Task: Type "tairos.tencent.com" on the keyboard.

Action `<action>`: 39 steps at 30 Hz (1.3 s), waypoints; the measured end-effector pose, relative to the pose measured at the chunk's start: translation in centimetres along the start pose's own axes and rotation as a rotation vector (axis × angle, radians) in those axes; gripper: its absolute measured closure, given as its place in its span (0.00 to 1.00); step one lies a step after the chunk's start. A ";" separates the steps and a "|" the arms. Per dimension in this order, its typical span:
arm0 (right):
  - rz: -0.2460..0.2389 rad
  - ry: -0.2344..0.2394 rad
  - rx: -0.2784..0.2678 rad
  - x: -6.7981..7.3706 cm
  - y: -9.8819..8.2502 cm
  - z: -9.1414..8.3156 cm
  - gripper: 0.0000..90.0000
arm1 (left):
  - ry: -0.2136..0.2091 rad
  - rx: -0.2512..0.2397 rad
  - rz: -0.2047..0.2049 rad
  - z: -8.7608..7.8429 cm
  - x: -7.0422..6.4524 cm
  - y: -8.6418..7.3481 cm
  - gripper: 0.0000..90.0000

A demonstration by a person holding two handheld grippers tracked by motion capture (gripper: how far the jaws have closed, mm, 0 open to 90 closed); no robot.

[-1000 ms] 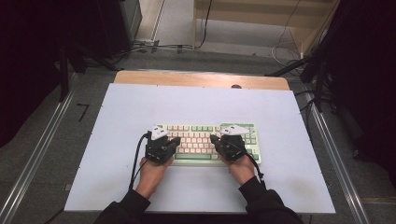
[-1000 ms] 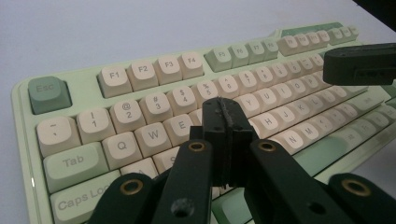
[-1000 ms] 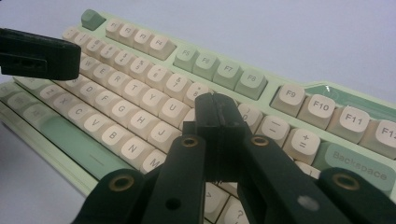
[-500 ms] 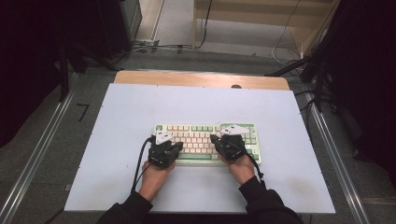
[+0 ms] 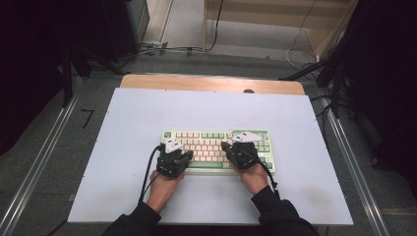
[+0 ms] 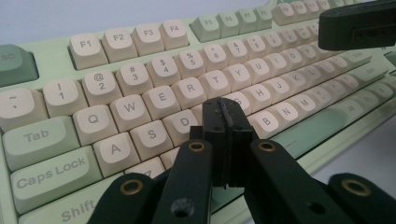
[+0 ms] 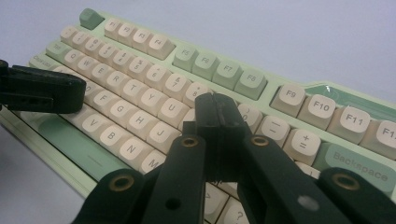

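Mid-table on the white mat [image 5: 123,118], bare margin all round, sits the green keyboard [image 5: 216,140]. Left gripper [image 6: 223,116] clenched, empty, over the F-G keys; right gripper [image 7: 215,114] clenched, empty, above the I-O keys.

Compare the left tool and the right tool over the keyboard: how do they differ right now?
The left tool sits over the keyboard's letter keys at its left end; the right tool sits farther toward the right half. In its own view the left tip covers keys near D; the right's covers keys near U and J. Both are shut and empty.
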State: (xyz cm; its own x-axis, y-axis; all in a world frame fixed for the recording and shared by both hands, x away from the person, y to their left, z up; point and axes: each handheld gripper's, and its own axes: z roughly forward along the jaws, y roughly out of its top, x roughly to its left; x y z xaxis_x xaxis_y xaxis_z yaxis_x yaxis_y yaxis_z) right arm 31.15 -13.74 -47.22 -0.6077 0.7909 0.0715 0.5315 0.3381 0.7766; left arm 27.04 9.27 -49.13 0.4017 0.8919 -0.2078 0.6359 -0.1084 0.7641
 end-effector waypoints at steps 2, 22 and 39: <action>-0.002 0.001 0.000 0.0 0.0 0.0 0.97 | -0.001 -0.001 0.002 0.0 0.0 0.0 1.00; -0.003 -0.005 -0.002 -0.1 0.0 0.1 0.97 | -0.006 -0.037 -0.006 -0.6 0.0 0.3 1.00; 0.003 -0.015 -0.001 -0.2 0.0 0.6 0.97 | -0.002 -0.057 -0.020 -0.8 0.5 0.6 1.00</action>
State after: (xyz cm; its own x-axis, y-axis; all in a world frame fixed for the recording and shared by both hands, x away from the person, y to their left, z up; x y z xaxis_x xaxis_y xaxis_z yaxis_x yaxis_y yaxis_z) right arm 31.59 -13.56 -47.63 -0.5970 0.7996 0.0647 0.5331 0.3351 0.7769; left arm 27.07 10.02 -48.25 0.3905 0.8929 -0.2241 0.6051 -0.0655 0.7934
